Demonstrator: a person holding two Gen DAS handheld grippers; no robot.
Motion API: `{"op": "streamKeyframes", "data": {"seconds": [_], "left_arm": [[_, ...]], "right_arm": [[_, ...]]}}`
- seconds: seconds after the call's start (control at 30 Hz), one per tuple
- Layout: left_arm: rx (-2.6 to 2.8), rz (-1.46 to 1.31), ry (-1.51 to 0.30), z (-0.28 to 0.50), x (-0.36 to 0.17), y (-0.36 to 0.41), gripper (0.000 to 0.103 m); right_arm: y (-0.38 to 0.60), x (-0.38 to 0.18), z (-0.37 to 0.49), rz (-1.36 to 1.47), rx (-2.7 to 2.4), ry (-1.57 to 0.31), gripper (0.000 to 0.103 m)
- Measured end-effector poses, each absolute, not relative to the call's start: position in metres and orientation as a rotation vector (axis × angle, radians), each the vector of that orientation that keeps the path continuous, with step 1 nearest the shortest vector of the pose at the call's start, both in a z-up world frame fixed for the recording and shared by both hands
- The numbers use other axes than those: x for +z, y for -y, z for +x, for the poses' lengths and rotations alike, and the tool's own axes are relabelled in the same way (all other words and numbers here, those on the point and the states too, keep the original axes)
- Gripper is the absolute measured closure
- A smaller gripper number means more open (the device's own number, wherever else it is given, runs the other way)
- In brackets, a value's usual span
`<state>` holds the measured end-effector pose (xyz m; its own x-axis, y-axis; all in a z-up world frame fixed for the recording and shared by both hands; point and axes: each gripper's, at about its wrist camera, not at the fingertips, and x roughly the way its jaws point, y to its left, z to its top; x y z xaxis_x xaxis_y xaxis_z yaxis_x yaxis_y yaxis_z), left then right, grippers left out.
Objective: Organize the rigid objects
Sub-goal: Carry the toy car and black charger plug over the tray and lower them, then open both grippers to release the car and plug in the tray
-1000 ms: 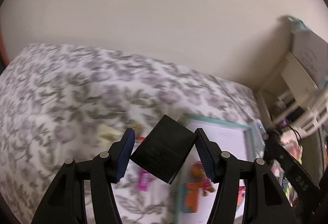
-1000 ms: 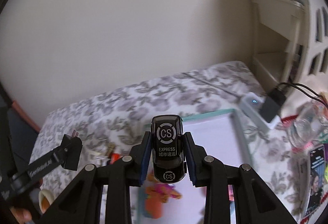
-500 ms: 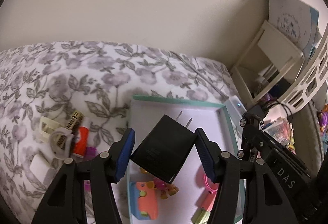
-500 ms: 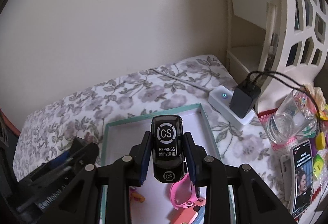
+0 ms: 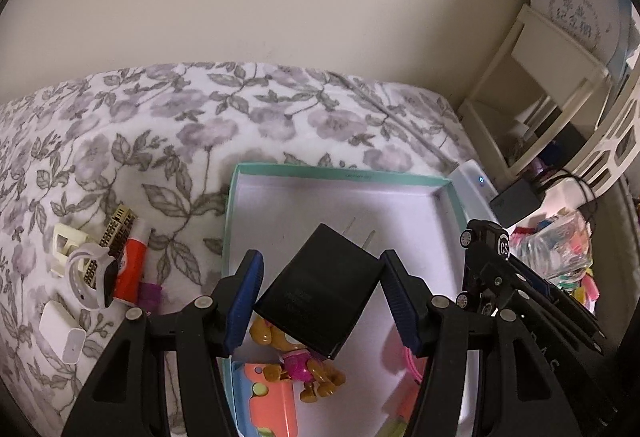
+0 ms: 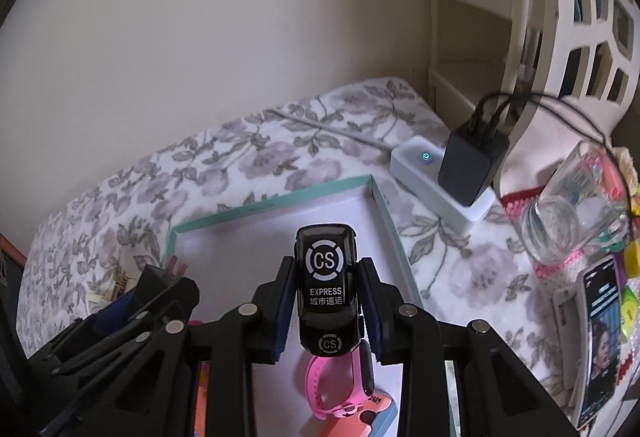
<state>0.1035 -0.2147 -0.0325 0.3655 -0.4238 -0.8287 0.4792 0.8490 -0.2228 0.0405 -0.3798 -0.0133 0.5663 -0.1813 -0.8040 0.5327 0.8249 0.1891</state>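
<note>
My left gripper (image 5: 320, 265) is shut on a black plug adapter (image 5: 324, 293), held tilted with its two prongs pointing away. It hangs over the white floor of a teal-rimmed tray (image 5: 340, 173) on the floral bedspread. My right gripper (image 6: 326, 269) is shut on a black toy car (image 6: 326, 289) marked "CS EXPRESS", above the same tray (image 6: 260, 207) near its right side. In the tray lie a toy dog figure (image 5: 296, 357), a coral-coloured item (image 5: 272, 401) and a pink wristband (image 6: 332, 389). The left wrist view catches the toy car (image 5: 486, 237) at its right.
Left of the tray on the bedspread lie a white strap (image 5: 90, 277), a red tube (image 5: 130, 265), a gold comb (image 5: 116, 233) and a white charger (image 5: 60, 329). To the right stand a white power strip (image 6: 432, 177) with a black charger (image 6: 472, 161), a glass (image 6: 560, 229), a phone (image 6: 596, 329) and a cream shelf.
Both grippers have come down and in over the tray, each keeping its object. The left one swung right from the open bedspread to above the tray floor.
</note>
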Motion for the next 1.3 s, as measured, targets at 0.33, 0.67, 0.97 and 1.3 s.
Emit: {"op": "streamKeyframes", "data": {"seconds": [0.33, 0.67, 0.97, 1.3], "left_arm": [[-0.576, 0.092, -1.089, 0.101, -0.052, 0.221, 0.041], [-0.564, 0.076, -1.115, 0.104, -0.053, 0.218, 0.041], [-0.559, 0.062, -1.097, 0.106, -0.033, 0.212, 0.031], [-0.406, 0.074, -1.018, 0.119, 0.007, 0.181, 0.031]], "right_arm": [[0.388, -0.052, 0.042, 0.506, -0.440, -0.964, 0.070], [0.388, -0.066, 0.043, 0.509, -0.448, -1.009, 0.070], [0.390, -0.055, 0.042, 0.514, -0.457, -0.993, 0.052], [0.376, -0.004, 0.040, 0.434, -0.445, -0.891, 0.043]]}}
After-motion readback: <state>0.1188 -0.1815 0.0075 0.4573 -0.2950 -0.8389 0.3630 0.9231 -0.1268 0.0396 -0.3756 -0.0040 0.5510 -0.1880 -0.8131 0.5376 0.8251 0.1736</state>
